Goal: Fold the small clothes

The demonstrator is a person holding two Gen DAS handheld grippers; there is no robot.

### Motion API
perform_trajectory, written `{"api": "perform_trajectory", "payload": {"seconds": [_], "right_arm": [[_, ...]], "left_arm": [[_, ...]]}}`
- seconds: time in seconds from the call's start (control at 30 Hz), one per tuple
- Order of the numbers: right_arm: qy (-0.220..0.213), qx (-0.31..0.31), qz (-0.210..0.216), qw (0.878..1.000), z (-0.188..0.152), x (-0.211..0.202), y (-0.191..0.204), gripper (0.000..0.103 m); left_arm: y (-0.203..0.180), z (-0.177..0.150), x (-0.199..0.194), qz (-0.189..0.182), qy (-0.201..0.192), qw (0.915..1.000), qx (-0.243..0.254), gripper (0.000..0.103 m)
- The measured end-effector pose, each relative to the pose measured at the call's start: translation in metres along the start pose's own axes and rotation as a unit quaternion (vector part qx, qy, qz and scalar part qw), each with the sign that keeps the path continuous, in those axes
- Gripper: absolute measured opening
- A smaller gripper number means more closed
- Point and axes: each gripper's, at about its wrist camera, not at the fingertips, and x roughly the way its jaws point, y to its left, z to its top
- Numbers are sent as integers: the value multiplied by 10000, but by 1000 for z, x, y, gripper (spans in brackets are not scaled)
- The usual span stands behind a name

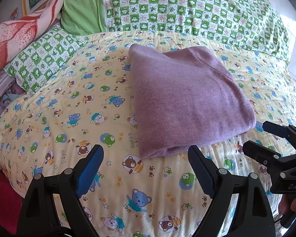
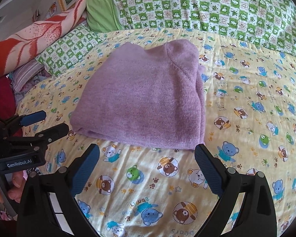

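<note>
**Operator:** In the middle of both frames, the folded purple knit garment (image 1: 187,98) is lying flat on the yellow bear-print quilt (image 1: 69,108). In the right wrist view the same garment (image 2: 144,102) is sitting centre frame with its near edge just above my fingertips.

**Observer:** What are your grippers doing?

**Operator:** I am holding the left gripper (image 1: 146,167) released, its blue-padded fingers spread wide along the bottom of the left wrist view, nothing between them but quilt. The right gripper (image 2: 147,167) is likewise spread wide at the bottom of its own view, gripping nothing. Neither is touching the garment; both are hovering just short of its near edge.

**Observer:** Are you seeing each tool from the other camera?

**Operator:** Yes. The right gripper is showing at the lower right edge of the left wrist view (image 1: 256,136), with its two fingers parted. The left gripper is showing at the left edge of the right wrist view (image 2: 55,122), also parted, just beside the garment's near-left corner.

**Observer:** What is lying around it?

**Operator:** Across the top of both frames a green checked pillow (image 1: 197,6) is resting on the quilt. At upper left, a red-and-white flowered blanket (image 1: 19,31) is lying above a smaller green checked pillow (image 1: 45,57).
</note>
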Motion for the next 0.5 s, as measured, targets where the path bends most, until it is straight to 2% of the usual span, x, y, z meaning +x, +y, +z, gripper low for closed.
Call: {"api": "perform_trajectory", "payload": {"seconds": [0.5], "right_arm": [[20,15,11,10000,4,5,-4,97]], "left_arm": [[-2,1,3,-17,68,10000,7,89]]}}
